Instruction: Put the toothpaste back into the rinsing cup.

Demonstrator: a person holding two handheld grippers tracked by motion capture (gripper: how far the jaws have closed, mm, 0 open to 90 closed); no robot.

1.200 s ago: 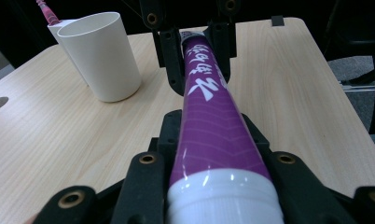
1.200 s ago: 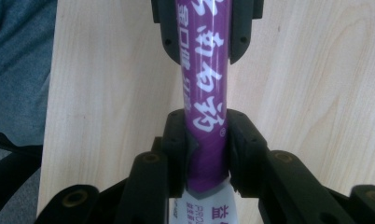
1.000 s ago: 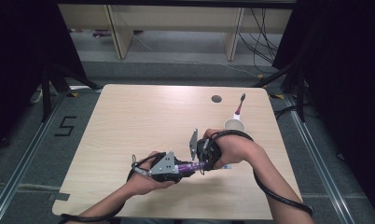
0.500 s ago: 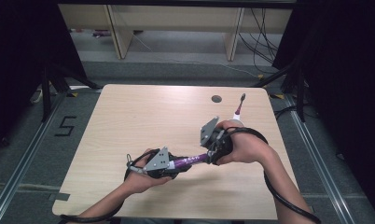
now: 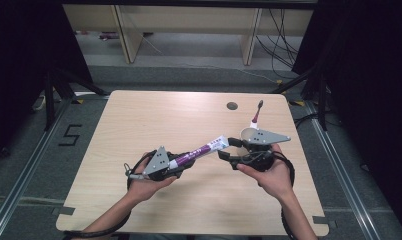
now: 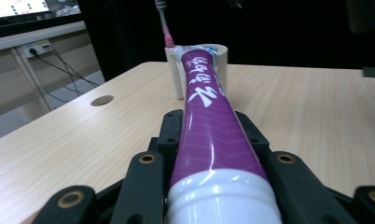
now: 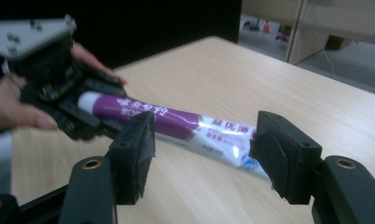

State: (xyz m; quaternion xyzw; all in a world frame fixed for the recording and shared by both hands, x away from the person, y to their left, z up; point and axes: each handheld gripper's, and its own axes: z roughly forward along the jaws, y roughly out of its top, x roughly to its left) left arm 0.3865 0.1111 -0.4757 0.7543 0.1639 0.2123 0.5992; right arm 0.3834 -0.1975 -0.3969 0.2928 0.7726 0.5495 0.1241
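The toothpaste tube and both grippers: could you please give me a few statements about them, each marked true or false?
1. The left gripper is clamped on the cap end of the toothpaste tube. True.
2. The right gripper is shut on the tube's flat end. False: its jaws have just been opening and stand apart, the pads clear of the tube.
3. A toothbrush stands in the white cup behind the tube. True.
4. The tube lies flat on the table, untouched. False: the left gripper holds it, aimed toward the cup.
5. The tube is green. False: it is purple and white.
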